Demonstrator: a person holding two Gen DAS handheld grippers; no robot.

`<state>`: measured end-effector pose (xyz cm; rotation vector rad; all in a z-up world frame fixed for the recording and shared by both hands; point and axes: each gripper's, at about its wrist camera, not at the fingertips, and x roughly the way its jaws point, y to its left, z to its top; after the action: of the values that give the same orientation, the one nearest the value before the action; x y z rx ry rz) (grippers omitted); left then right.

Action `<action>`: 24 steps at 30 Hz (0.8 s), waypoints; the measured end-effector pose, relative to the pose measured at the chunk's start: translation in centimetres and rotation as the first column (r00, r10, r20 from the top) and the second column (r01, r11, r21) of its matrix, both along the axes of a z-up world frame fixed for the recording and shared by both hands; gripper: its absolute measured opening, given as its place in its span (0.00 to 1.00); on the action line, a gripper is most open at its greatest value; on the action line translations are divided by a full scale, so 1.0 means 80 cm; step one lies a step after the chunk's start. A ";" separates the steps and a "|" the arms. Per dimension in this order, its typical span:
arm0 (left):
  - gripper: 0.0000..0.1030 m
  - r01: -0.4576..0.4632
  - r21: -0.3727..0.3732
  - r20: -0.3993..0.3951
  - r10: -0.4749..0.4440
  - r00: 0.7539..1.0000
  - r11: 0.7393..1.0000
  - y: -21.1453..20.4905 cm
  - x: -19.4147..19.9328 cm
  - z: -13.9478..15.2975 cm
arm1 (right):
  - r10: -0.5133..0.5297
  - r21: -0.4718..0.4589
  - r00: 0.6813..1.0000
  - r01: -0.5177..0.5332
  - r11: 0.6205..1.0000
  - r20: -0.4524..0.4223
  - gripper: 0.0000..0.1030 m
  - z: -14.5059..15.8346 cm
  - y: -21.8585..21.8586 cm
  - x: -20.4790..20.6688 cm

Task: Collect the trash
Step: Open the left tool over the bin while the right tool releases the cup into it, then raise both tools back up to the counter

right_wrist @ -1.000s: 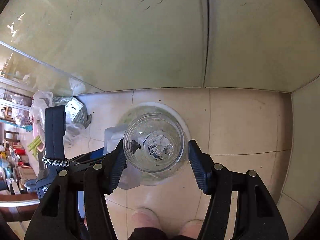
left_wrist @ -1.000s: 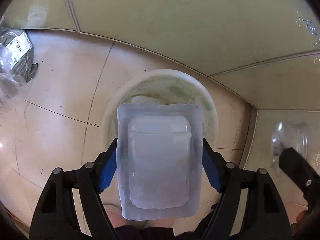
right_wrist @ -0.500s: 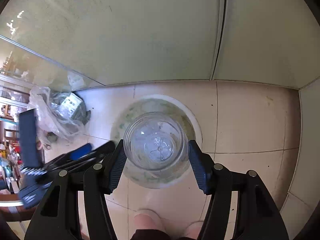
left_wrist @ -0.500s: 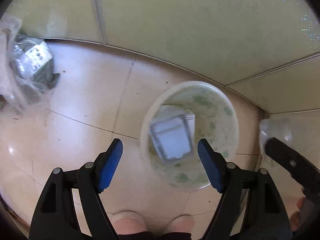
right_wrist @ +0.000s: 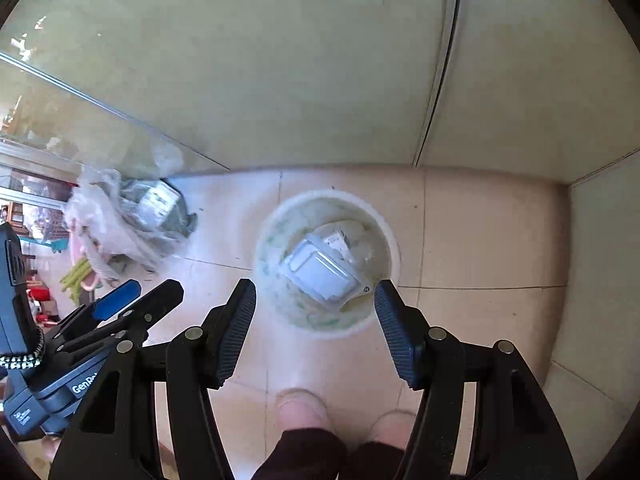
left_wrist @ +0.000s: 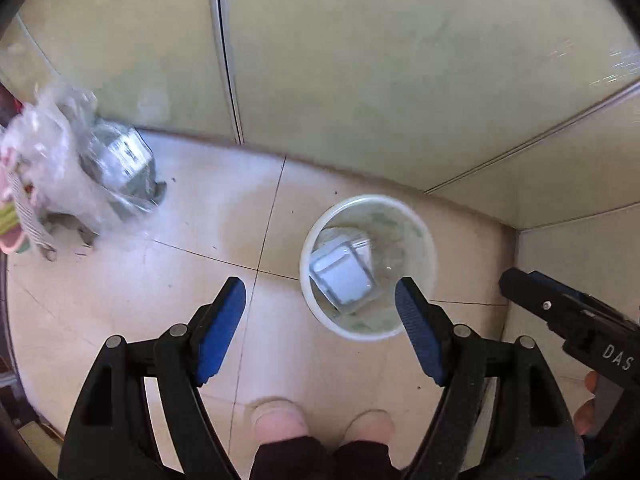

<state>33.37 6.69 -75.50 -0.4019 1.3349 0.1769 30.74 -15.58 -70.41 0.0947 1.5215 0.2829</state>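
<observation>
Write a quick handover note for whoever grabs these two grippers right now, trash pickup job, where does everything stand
Left hand-held gripper: open, holding nothing, above the floor just left of the bin.
Right hand-held gripper: open, empty, over the near edge of the bin.
White bin: stands on the tile floor near the wall corner; a clear plastic blister pack lies inside. Something clear seems to lie beside it, hard to make out.
Left to do: the crumpled plastic bag pile against the wall, left of the bin, is not collected yet.
</observation>
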 end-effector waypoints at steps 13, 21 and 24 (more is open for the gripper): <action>0.74 0.051 0.090 0.210 -0.069 0.975 0.995 -0.003 -0.006 0.385 | -0.031 0.034 0.966 0.023 0.999 0.258 0.56 0.384 -0.005 0.013; 0.74 0.052 0.113 0.332 -0.087 0.939 0.992 0.024 -0.017 0.583 | -0.102 0.078 0.904 0.077 0.994 0.414 0.56 0.570 -0.016 0.016; 0.74 0.031 0.138 0.372 -0.081 0.925 0.990 0.030 -0.015 0.633 | -0.118 0.069 0.882 0.097 0.993 0.455 0.57 0.610 -0.020 0.018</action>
<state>32.17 9.08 -24.89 -0.2700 0.9479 0.1293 32.14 -17.16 -21.64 0.1372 1.0329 0.2298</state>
